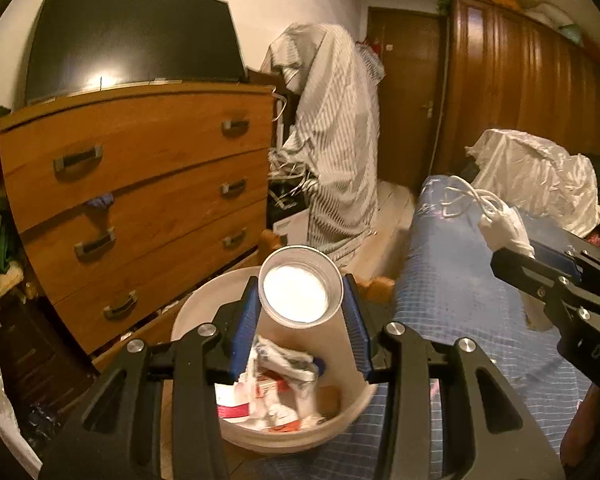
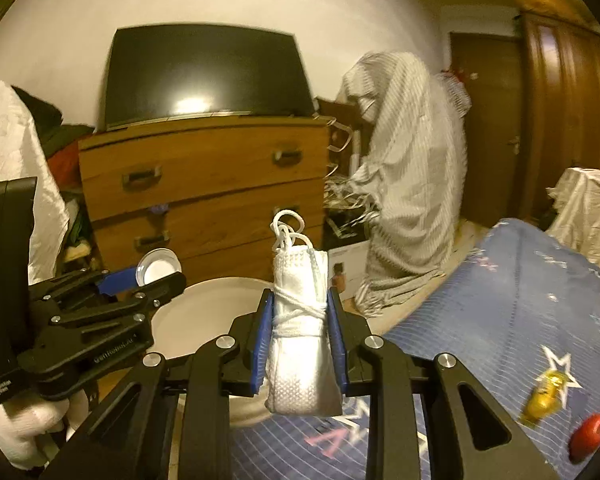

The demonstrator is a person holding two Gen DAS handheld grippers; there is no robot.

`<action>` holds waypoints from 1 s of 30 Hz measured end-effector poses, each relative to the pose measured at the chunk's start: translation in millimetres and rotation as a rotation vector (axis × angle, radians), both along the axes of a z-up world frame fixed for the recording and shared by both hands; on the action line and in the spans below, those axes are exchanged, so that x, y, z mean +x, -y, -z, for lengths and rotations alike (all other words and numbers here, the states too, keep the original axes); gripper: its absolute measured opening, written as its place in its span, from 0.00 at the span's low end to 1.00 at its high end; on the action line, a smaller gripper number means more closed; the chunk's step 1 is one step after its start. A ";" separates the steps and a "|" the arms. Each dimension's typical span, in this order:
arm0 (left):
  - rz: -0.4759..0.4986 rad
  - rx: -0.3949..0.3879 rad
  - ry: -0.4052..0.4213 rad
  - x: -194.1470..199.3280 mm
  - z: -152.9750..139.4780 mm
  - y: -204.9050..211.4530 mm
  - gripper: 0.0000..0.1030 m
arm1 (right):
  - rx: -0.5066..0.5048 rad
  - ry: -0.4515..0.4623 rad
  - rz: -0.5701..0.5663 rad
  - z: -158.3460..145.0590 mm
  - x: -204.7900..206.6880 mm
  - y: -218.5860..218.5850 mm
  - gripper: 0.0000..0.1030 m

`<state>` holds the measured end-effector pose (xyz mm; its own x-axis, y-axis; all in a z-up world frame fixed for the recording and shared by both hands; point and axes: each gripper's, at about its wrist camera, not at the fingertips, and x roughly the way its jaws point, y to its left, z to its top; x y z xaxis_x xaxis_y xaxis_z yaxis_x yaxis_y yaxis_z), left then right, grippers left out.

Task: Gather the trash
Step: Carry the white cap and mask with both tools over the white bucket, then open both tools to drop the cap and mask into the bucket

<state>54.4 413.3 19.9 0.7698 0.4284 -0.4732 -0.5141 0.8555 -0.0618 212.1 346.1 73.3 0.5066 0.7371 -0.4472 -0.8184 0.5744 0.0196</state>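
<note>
Overhead, left gripper (image 1: 302, 316) jaws clamped on plastic cup (image 1: 300, 285) above white bin (image 1: 352, 344), right gripper (image 2: 300, 344) alongside, pinching folded mask (image 2: 302, 336).

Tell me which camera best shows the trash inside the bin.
Left wrist. It looks down into the bin, showing the crumpled paper and wrappers below the held cup. The right wrist view shows only the bin's rim and inner wall.

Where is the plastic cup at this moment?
The plastic cup is clamped in the left gripper, above the white bin beside the bed.
</note>
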 end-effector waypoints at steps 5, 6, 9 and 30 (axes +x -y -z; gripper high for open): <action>-0.013 -0.033 -0.050 7.2 10.8 -22.6 0.38 | -0.078 -0.073 -0.042 10.7 20.2 -53.5 0.27; -0.014 -0.041 -0.063 9.2 13.3 -27.0 0.38 | -0.098 -0.097 -0.052 14.8 26.2 -63.6 0.27; -0.010 -0.081 -0.106 17.5 21.6 -42.6 0.38 | -0.162 -0.159 -0.073 30.9 39.9 -84.7 0.27; 0.004 -0.188 -0.288 45.3 68.5 -104.1 0.38 | -0.320 -0.361 -0.121 96.6 93.9 -151.7 0.27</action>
